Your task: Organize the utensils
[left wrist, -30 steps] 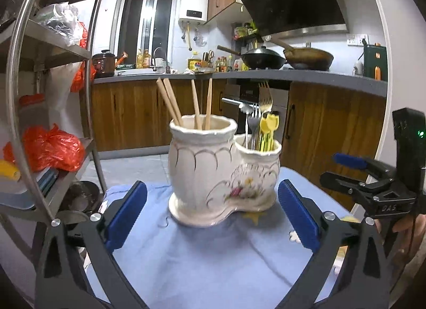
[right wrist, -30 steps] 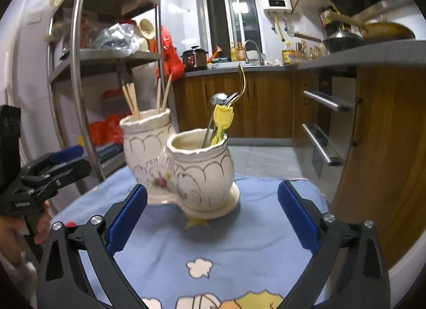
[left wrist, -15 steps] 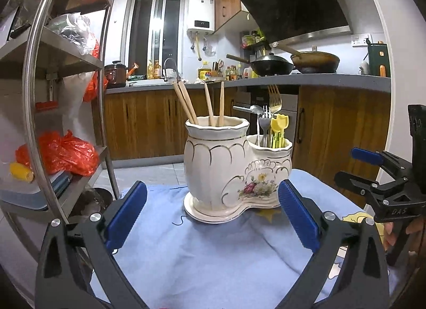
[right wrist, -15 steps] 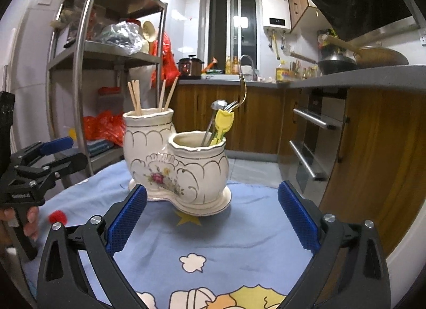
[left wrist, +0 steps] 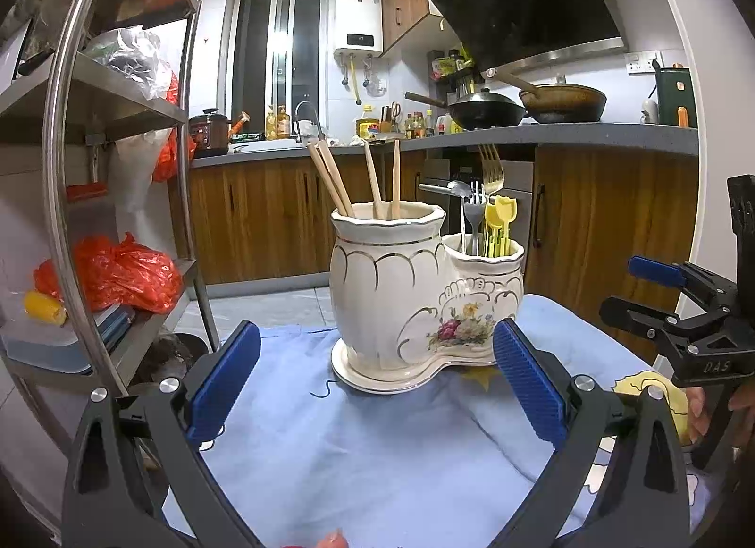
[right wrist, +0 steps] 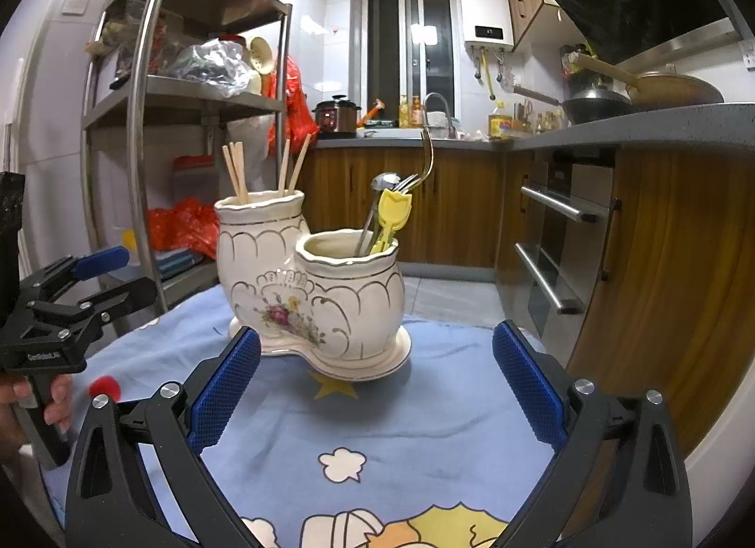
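A white ceramic two-pot utensil holder [left wrist: 415, 298] [right wrist: 311, 293] stands on the blue cloth [left wrist: 377, 444]. Its tall pot holds several wooden chopsticks [left wrist: 368, 180] [right wrist: 264, 170]. Its low pot holds a metal spoon, forks [left wrist: 490, 170] and yellow plastic picks [left wrist: 500, 222] [right wrist: 394, 213]. My left gripper [left wrist: 377, 383] is open and empty, just short of the holder. My right gripper [right wrist: 377, 383] is also open and empty, facing the holder from the other side. Each gripper shows in the other's view, the right [left wrist: 675, 307] and the left [right wrist: 80, 283].
A steel shelf rack [left wrist: 85, 161] [right wrist: 155, 90] with red bags stands to the left of the table. Wooden kitchen cabinets [right wrist: 660, 241] and a counter with woks [left wrist: 519, 109] run behind and to the right. A small red ball [right wrist: 104, 386] lies on the cloth.
Both grippers have drawn back and dropped lower, so the holder looks smaller and more upright. Both stayed open and empty.
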The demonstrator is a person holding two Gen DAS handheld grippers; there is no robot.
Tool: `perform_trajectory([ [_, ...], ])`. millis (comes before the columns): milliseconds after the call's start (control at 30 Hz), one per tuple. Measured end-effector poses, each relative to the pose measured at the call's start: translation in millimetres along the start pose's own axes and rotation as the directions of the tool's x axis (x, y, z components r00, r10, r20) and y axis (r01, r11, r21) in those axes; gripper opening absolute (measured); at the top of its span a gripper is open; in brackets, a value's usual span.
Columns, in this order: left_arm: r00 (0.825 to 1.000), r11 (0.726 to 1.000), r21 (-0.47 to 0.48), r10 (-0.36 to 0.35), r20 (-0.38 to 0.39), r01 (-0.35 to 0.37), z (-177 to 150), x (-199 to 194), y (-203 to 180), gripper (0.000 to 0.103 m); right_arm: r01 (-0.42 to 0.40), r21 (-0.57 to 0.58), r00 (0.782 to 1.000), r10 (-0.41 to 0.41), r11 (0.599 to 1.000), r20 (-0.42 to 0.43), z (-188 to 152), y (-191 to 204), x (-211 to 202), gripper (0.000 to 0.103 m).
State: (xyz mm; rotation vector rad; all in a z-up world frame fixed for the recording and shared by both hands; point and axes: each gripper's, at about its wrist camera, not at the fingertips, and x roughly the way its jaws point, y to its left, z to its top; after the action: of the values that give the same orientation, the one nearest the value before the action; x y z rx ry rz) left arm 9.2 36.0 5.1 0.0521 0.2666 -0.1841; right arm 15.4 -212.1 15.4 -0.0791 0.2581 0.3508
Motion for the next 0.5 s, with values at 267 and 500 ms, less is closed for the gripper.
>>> perform_trajectory([
  [267, 1.000, 1.000, -0.001, 0.003, -0.002, -0.003, 0.5, -0.4, -0.1, 0.097, 0.000, 0.000, 1.000, 0.000, 1.000, 0.000, 0.0, -0.2, 0.1, 0.098],
  [500, 1.000, 1.000, -0.003, 0.009, -0.004, -0.009, 0.5, -0.2, 0.6, 0.097, 0.000, 0.001, 1.000, 0.000, 1.000, 0.000, 0.1, -0.1, 0.2, 0.098],
])
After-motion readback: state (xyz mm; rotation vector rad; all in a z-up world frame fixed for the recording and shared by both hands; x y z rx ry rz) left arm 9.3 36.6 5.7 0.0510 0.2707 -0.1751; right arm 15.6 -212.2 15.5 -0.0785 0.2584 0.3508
